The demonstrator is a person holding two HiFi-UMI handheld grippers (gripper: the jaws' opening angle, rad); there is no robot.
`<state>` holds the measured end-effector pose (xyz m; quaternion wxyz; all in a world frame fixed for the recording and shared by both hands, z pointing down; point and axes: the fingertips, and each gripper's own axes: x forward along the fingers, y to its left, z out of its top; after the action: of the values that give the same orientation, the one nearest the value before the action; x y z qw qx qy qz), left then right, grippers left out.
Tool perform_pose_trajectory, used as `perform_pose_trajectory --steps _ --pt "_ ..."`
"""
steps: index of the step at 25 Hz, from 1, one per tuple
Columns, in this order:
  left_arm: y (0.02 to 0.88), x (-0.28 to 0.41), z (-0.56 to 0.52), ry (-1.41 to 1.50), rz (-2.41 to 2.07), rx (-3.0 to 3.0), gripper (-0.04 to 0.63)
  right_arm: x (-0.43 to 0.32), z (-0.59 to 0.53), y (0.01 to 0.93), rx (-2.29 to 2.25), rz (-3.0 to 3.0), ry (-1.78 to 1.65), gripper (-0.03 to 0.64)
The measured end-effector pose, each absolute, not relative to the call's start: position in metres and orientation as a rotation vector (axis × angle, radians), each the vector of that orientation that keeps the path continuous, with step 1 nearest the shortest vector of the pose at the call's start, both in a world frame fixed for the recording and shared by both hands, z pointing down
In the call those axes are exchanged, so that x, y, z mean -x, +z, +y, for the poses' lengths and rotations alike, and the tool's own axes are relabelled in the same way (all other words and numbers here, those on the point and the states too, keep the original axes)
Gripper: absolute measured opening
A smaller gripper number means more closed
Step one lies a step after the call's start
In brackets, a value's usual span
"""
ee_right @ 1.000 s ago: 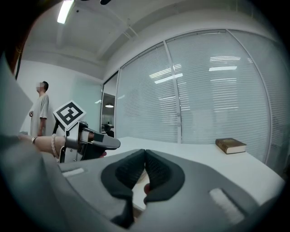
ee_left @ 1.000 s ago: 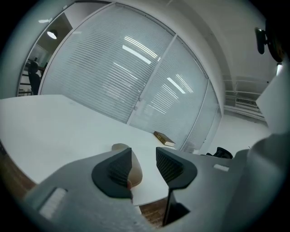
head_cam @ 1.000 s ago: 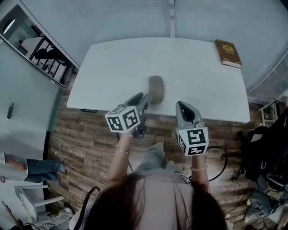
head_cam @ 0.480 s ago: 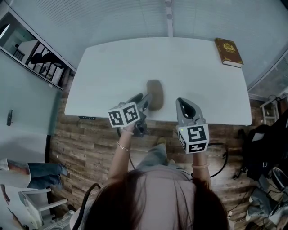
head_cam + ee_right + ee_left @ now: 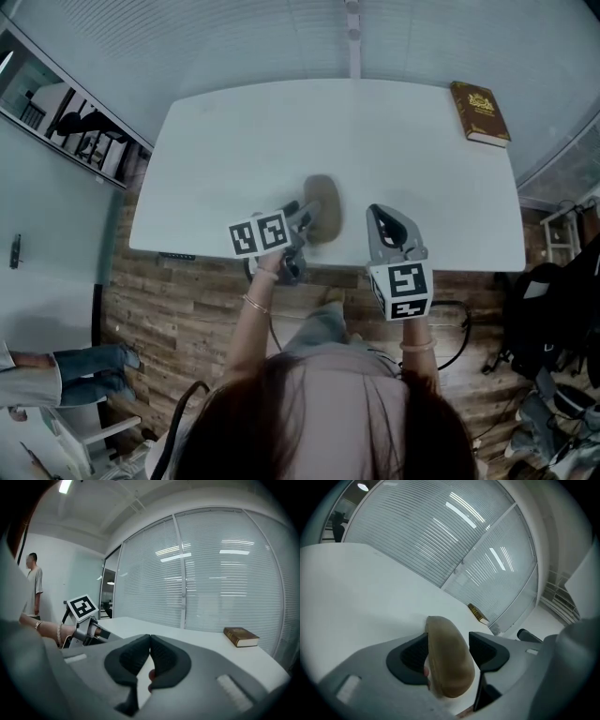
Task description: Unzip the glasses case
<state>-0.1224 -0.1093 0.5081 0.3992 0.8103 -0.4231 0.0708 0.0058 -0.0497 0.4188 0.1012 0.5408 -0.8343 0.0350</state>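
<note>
The tan oval glasses case [image 5: 322,206] lies near the front edge of the white table [image 5: 422,159]. My left gripper [image 5: 300,219] reaches it from the left, and its jaws have just been opening. In the left gripper view the case [image 5: 447,660] sits between the two dark pads; the left pad is against it and a gap shows at the right pad. My right gripper [image 5: 377,216] is over the table edge to the right of the case, apart from it. Its pads [image 5: 161,656] meet with nothing between them.
A brown book [image 5: 480,112] lies at the table's far right corner, also seen from the right gripper [image 5: 241,637]. Window blinds stand behind the table. A person [image 5: 33,585] stands far off at the left. Wooden floor and bags lie below the front edge.
My left gripper has come forward and down, and its jaws now stand around the case's near end, wider apart than before. The right gripper has shifted only slightly.
</note>
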Motion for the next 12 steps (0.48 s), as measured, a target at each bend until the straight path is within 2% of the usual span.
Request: perform_pose_trajectory --steps 12 --pt "0.527 0.102 -0.122 0.274 -0.954 -2.004 0.344 -0.013 -0.071 0.419 -1.628 -2.432 0.094 0.003"
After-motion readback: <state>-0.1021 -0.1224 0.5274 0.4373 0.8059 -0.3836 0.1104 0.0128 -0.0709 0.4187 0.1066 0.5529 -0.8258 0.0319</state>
